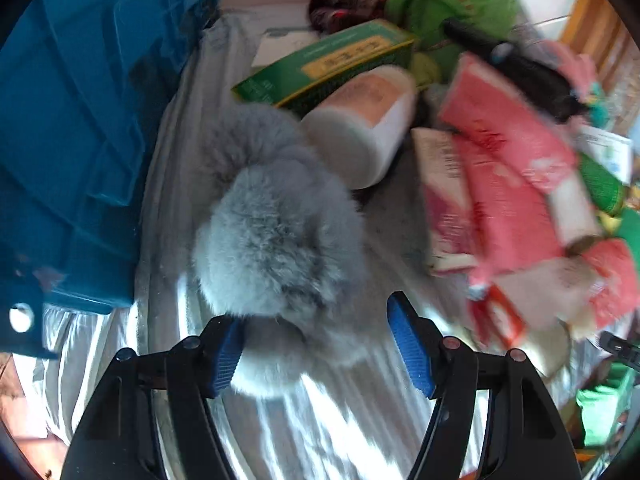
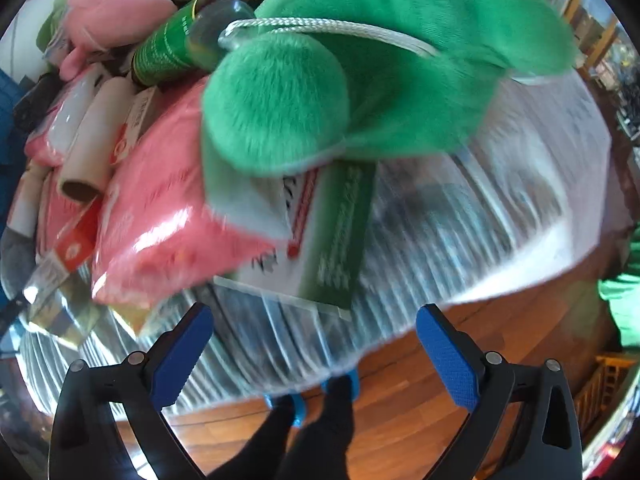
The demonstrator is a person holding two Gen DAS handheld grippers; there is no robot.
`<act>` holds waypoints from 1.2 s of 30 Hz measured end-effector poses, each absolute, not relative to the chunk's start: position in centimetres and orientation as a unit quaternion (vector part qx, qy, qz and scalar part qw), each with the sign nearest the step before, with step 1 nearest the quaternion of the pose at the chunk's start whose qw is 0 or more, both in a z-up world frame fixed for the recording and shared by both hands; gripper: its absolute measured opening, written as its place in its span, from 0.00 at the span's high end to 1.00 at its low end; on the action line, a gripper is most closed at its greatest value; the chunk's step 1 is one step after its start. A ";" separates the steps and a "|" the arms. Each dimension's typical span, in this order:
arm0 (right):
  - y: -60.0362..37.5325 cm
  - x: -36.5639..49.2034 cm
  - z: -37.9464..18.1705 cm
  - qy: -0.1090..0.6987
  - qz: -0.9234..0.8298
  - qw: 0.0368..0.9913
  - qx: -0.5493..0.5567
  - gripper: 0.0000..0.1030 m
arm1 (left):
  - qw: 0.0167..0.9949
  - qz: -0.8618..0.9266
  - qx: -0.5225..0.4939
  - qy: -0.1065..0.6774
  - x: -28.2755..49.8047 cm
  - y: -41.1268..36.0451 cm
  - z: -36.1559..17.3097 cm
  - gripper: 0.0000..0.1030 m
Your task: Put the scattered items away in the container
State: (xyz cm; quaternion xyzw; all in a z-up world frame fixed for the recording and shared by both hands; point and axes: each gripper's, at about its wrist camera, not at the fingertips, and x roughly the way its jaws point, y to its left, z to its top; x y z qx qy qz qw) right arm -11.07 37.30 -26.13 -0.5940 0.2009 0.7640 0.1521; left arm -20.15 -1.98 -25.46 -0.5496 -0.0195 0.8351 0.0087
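Grey fluffy toy [image 1: 276,236] lies beside the blue crate [image 1: 80,120], between the left tool's [image 1: 320,344] spread, empty jaws. Right tool [image 2: 316,356] stands open, empty, near green plush [image 2: 360,80] on the surface [image 2: 480,220].

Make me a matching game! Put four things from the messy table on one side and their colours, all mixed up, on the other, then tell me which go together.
Things:
1. fluffy fur pompom toy
2. big plastic storage crate
3. soft plush toy with a white cord
4. shiny plastic-wrapped soft pack

Colours:
A. green
B. pink
C. grey
D. blue

Pairs: 1-C, 2-D, 3-A, 4-B
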 end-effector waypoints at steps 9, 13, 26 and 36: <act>37.4 -11.5 -27.5 0.197 0.791 0.141 -0.561 0.00 | -0.028 0.843 -0.536 -0.030 -20.2 -2.1 -28.2 0.24; 37.2 -11.0 -27.5 0.197 0.800 0.150 -0.547 0.00 | -0.058 0.834 -0.547 -0.050 -20.5 -2.9 -29.0 0.00; 37.8 -9.0 -21.6 0.240 0.811 0.116 -0.521 0.00 | -0.023 0.848 -0.530 -0.001 -19.5 -0.2 -26.5 0.07; 35.9 -14.1 -23.7 0.287 0.791 0.098 -0.532 0.00 | 0.005 0.854 -0.520 -0.004 -21.0 2.6 -25.7 0.41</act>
